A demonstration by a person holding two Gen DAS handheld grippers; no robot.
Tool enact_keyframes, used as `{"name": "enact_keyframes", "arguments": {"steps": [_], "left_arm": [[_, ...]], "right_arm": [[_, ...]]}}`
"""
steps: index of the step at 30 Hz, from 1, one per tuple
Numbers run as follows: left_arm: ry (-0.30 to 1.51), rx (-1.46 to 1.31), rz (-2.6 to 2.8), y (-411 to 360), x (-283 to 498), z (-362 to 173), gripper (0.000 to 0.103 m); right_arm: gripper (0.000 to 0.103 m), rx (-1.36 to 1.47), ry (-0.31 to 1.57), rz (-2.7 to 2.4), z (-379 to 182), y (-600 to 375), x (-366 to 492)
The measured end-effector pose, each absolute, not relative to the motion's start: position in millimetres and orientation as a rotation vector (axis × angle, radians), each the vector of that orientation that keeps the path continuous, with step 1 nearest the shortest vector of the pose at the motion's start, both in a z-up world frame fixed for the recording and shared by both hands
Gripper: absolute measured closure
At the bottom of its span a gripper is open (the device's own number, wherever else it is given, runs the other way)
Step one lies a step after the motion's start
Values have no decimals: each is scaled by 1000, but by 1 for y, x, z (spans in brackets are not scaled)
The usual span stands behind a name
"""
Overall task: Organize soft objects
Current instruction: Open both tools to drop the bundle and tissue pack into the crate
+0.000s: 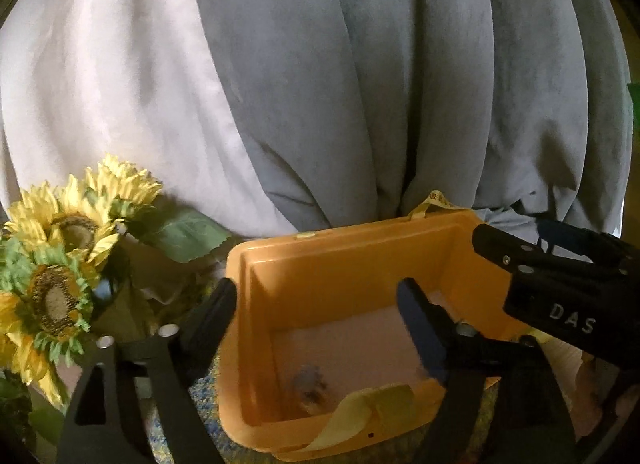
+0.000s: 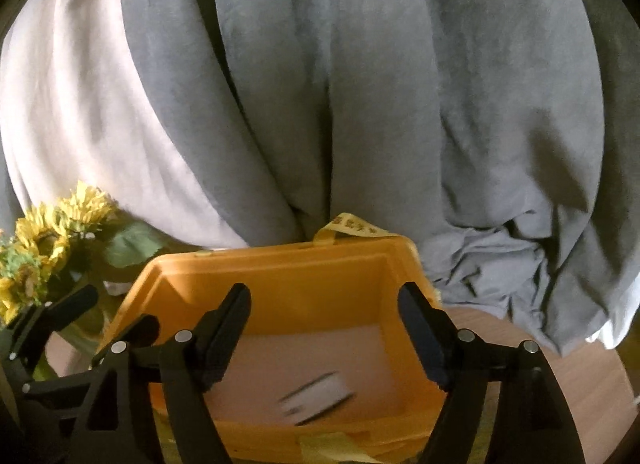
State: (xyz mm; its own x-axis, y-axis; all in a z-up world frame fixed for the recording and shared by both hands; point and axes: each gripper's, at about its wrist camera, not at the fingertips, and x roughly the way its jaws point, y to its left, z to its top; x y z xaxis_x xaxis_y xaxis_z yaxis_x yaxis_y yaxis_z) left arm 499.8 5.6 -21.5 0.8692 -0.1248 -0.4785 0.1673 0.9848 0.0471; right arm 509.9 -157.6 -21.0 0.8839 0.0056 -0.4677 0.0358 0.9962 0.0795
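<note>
1 orange bin [image 2: 280, 284], 3 sunflowers [image 1: 60, 264] (left), 2 open-jawed grippers [image 2: 324, 328]

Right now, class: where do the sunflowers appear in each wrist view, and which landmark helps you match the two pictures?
Left wrist view: the sunflowers fill the lower left edge, large and close, left of the orange bin.
Right wrist view: the sunflowers sit smaller at the left edge, again left of the bin.
Shared landmark: the orange bin, with grey curtain hanging behind it.
</note>
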Motion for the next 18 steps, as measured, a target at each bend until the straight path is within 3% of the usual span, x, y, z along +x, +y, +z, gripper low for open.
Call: {"name": "enact_keyframes", "arguments": {"steps": [2, 18], "left_arm": [[487, 78, -152, 7, 494, -18, 14], [373, 17, -73, 29, 428, 18, 4]], "right_arm": [[17, 88, 485, -22, -18, -159, 504], [15, 68, 440, -53, 3, -156, 443]]}}
